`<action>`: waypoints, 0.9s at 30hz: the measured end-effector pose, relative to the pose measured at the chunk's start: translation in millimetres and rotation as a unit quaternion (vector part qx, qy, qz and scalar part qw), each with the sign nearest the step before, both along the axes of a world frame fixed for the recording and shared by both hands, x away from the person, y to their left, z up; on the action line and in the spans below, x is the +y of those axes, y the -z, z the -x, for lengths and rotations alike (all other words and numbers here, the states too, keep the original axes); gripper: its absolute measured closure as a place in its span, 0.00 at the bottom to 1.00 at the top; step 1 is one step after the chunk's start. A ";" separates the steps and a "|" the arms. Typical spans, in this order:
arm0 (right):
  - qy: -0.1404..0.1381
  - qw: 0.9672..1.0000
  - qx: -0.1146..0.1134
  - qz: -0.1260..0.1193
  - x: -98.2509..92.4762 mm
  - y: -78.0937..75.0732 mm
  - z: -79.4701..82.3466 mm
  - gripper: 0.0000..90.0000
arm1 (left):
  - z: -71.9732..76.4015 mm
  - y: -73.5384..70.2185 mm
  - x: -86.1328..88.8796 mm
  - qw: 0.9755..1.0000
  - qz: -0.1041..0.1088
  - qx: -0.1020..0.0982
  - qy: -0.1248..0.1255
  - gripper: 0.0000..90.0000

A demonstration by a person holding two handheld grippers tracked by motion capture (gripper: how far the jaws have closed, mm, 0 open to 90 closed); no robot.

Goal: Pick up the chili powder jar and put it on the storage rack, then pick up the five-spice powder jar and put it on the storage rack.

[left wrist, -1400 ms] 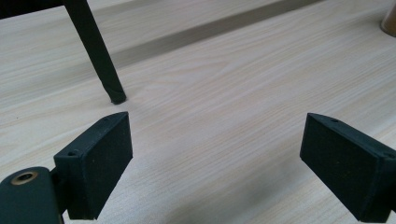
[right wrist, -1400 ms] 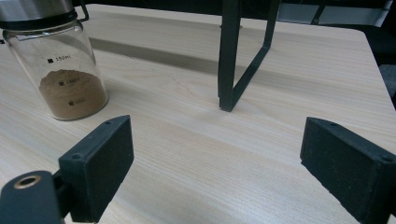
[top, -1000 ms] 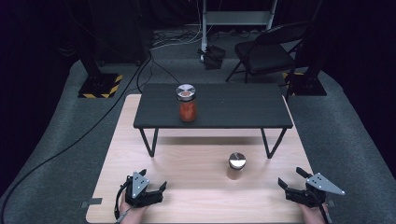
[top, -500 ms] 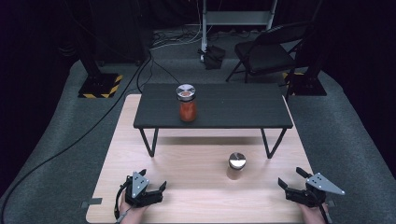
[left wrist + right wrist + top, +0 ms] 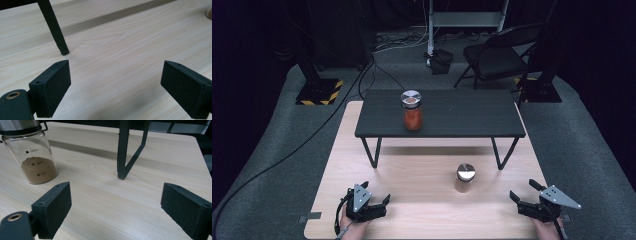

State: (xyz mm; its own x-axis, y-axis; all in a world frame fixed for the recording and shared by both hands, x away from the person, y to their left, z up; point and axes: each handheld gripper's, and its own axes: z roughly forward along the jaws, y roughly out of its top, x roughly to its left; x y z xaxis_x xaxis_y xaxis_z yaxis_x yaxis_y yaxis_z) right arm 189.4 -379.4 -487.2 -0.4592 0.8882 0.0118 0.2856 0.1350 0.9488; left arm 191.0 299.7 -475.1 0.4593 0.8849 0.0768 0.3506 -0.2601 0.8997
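High view: left gripper point(image 5: 371, 202) at lower left of frame, resting low on the wooden table point(image 5: 412, 175), fingers apart, nothing between them. Right gripper point(image 5: 526, 192) at lower right, near the table's right edge, fingers also apart and empty. A hand shows under each gripper at the bottom edge.

Brown jar point(image 5: 465, 178) stands upright on the table, right of centre in the frame, between the two grippers but nearer the right one, apart from both. It has a steel lid and light brown powder inside. Red jar point(image 5: 412, 110) stands upright on the black bench point(image 5: 472, 117) at centre frame, left of the bench's middle, well apart from both grippers.

Left gripper view: two black fingers point(image 5: 53, 85) wide apart at the bottom, bare wood between them; a bench leg point(image 5: 53, 27) at upper left.

Right gripper view: fingers point(image 5: 56, 206) wide apart over bare wood; brown jar point(image 5: 32, 155) at upper left, beyond the left finger, not touching it. Bench leg point(image 5: 123, 152) at upper centre.

Background: dark floor, chair point(image 5: 502, 55) at upper right, cables at upper left.
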 end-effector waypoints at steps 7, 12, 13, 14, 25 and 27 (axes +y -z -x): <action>0.000 1.000 0.000 0.001 0.3 -0.2 -0.1 0.10 | 0.1 0.1 0.2 1.000 0.000 0.000 0.001 0.10; 0.000 1.000 0.000 0.002 0.8 -0.2 0.0 0.10 | 0.1 0.1 0.1 1.000 -0.001 0.000 0.001 0.10; 0.000 1.000 0.000 0.002 0.7 -0.2 0.1 0.10 | 0.0 0.0 0.1 1.000 0.000 0.000 0.001 0.10; 0.000 1.000 -0.001 0.002 0.8 0.0 0.2 0.10 | 0.0 0.0 0.0 1.000 0.000 0.000 0.001 0.10; -0.006 1.000 -0.005 0.006 2.8 0.3 0.8 0.10 | -0.3 -0.6 -0.4 1.000 -0.001 0.002 0.001 0.10; -0.009 1.000 -0.006 0.008 3.4 0.4 0.6 0.10 | -0.4 -0.6 -0.3 1.000 -0.001 0.002 0.002 0.10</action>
State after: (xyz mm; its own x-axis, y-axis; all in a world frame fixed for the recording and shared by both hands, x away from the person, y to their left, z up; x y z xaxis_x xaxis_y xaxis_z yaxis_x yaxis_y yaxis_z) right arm 188.8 -376.1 -487.5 -0.4757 0.8796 -0.0067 0.2724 0.1545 0.9497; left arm 191.4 299.4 -474.5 0.4625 0.8833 0.0763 0.3542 -0.2630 0.8974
